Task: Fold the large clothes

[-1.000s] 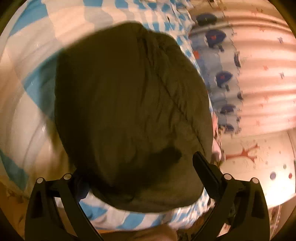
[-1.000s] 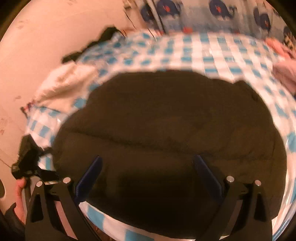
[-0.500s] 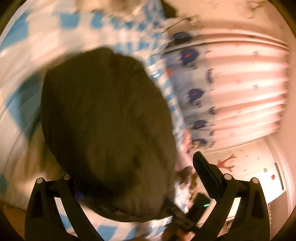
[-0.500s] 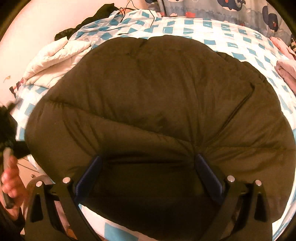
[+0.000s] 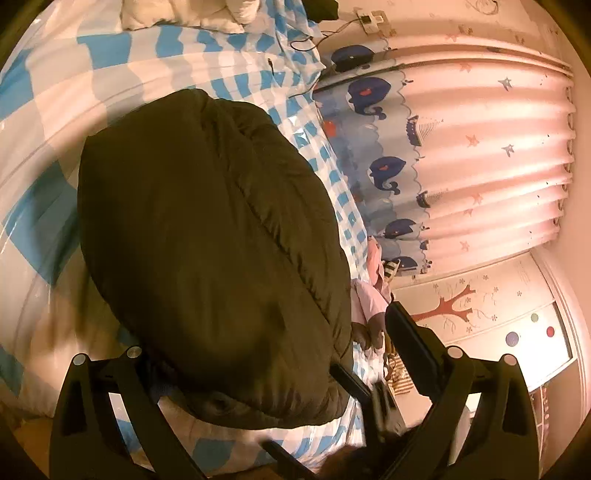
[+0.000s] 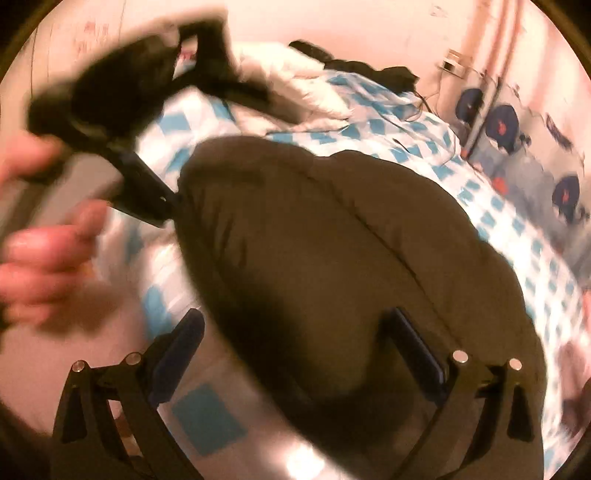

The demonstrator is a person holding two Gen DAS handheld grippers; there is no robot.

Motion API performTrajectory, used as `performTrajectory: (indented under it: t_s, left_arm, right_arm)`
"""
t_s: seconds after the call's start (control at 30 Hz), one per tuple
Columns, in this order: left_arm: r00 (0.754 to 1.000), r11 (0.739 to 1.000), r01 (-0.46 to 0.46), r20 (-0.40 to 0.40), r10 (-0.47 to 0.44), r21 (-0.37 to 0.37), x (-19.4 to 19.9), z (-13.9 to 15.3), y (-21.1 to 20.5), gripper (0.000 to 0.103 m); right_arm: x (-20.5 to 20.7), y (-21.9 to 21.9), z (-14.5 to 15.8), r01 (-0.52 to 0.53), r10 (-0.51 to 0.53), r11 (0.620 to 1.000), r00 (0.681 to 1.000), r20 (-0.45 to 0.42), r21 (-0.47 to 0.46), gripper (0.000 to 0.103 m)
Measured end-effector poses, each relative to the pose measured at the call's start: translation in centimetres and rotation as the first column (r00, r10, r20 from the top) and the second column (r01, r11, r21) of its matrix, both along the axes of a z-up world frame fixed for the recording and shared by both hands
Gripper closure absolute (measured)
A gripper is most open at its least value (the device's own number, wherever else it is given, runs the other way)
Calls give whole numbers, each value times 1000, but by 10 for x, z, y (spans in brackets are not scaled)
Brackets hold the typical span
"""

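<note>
Both grippers, left (image 5: 280,354) and right (image 6: 295,354), have fingers spread wide, gripping nothing. I judge folding nearly finished: the dark padded coat (image 5: 207,236) lies in a compact bundle on the checked bed (image 5: 122,55).

One dark padded jacket (image 5: 207,251) lies on one checked bedspread (image 5: 122,59); two grippers, left (image 5: 266,354) and right (image 6: 291,354); one white quilt (image 5: 173,11).

A bed (image 5: 155,62) has a blue and white checked cover. Beside it hangs a pink curtain (image 5: 491,166) (stars on top, blue whales below). The wall (image 6: 332,22) looks pink in warm light.
</note>
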State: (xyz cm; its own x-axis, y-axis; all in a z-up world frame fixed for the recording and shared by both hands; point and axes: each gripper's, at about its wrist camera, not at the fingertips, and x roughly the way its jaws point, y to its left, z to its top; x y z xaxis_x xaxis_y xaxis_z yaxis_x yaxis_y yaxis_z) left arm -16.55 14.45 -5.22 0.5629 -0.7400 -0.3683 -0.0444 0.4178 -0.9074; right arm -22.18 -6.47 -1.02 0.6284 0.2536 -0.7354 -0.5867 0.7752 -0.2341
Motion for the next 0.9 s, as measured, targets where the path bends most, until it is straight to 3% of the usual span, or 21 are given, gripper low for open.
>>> performTrajectory:
  t_s: [0.03, 0.1, 0.23, 0.3, 0.4, 0.5, 0.63, 0.8, 0.9]
  left_arm:
    - [1000, 1000, 3, -5, -3, 1, -1, 0, 1, 10]
    - [1000, 1000, 7, -28, -7, 10, -4, -3, 5, 10]
    - [996, 998, 23, -82, -19, 51, -12, -20, 9, 10]
    - [993, 997, 36, -119, -28, 73, -14, -33, 7, 10]
    - [988, 998, 40, -150, -33, 43, -8, -43, 3, 10]
    - [992, 998, 51, -115, -45, 48, 4, -38, -6, 10]
    - [992, 999, 30, -119, -32, -14, 27, -42, -8, 9]
    - [978, 991, -14, -209, -14, -134, 53, -69, 1, 9]
    - [982, 993, 4, -186, -25, -115, 59, -65, 0, 9]
  right_arm:
    - [14, 2, -5, 37, -37, 999, 999, -13, 0, 7]
    - [40, -15, -3, 133, -123, 984, 989, -86, 117, 7]
    - [66, -46, -3, 264, -209, 921, 955, -209, 286, 7]
    - [68, -48, -6, 265, -201, 917, 953, -229, 297, 7]
    - [68, -49, -7, 265, -196, 916, 951, -240, 300, 7]
    - [64, -52, -8, 274, -198, 909, 947, -253, 315, 7]
    - [64, -52, -12, 267, -192, 914, 948, -256, 305, 7]
    - [54, -46, -12, 185, -116, 949, 958, -261, 256, 7]
    - [47, -61, 8, 176, -109, 931, 971, -214, 321, 7]
